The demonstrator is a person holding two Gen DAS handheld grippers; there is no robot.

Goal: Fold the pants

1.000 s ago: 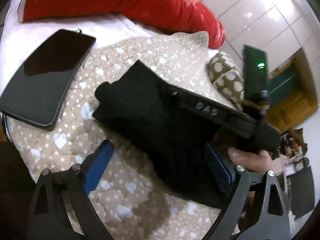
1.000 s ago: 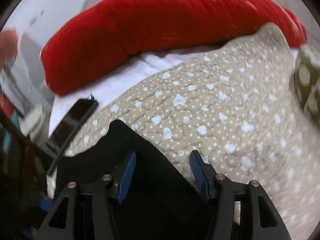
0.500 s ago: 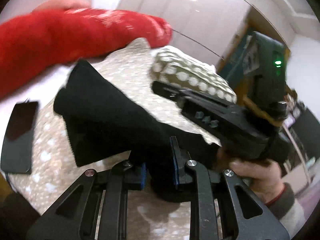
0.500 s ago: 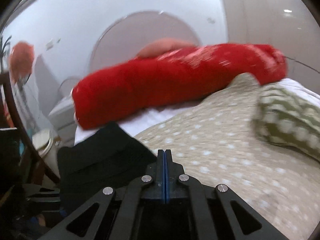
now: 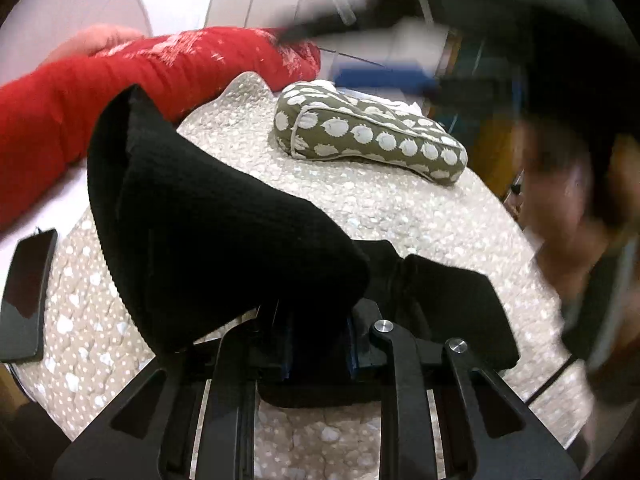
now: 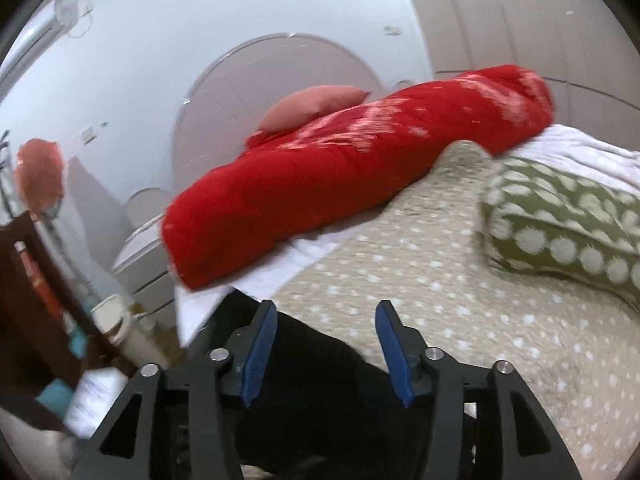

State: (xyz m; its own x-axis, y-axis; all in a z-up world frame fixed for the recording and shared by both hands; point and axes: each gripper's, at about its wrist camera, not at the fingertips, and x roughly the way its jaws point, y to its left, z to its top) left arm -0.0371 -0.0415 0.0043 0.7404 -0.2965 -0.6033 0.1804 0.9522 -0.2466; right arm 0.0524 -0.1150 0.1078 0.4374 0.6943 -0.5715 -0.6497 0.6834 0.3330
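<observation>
object: black knit pants (image 5: 224, 232), bunched, lifted above beige dotted quilt (image 5: 400, 216) on bed | left hand-held gripper (image 5: 316, 344): pinching pants | right hand-held gripper (image 6: 326, 344): spread, holding nothing, over pants | step: judged mid-fold | next: right regrips free edge, lays fold flat

A home bedroom is shown: a bed is covered by a beige dotted quilt (image 6: 460, 312), with a red bolster (image 6: 340, 184), a green spotted pillow (image 5: 372, 136) and a rounded white headboard (image 6: 256, 80) behind.
</observation>
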